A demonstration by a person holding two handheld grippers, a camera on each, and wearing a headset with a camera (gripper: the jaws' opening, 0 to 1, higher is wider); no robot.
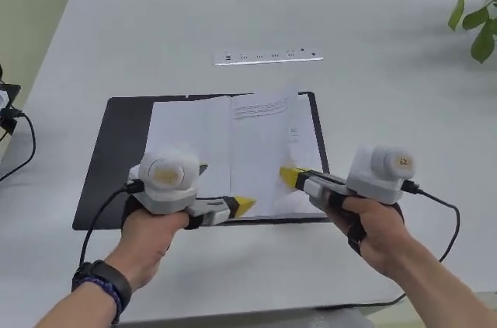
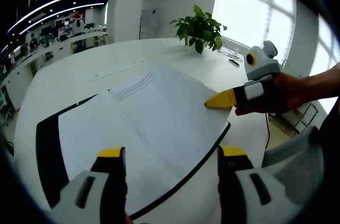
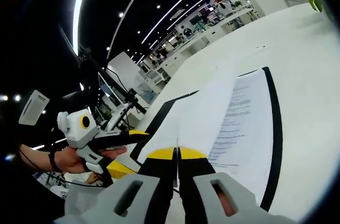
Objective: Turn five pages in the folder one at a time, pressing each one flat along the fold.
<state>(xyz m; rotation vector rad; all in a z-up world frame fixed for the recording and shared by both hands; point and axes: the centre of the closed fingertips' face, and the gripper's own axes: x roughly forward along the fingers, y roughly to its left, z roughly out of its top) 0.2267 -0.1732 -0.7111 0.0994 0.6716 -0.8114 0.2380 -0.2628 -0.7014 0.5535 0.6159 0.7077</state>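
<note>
A black folder (image 1: 116,158) lies open on the white table, white pages spread across it. My right gripper (image 1: 290,178) is shut on the lower edge of the right-hand page (image 1: 264,137), which lifts a little off the stack. In the right gripper view the yellow fingertips (image 3: 187,154) are pinched together and the page (image 3: 212,107) rises from between them. My left gripper (image 1: 234,207) hovers open at the folder's near edge, close to the fold. Its jaws stand wide apart over the pages (image 2: 159,123) in the left gripper view, where the right gripper (image 2: 220,99) touches the page's edge.
A white power strip (image 1: 268,56) lies on the table beyond the folder. A potted plant (image 1: 475,1) stands at the far right. A black cable (image 1: 23,153) runs along the table's left edge. The table (image 1: 373,95) stretches white around the folder.
</note>
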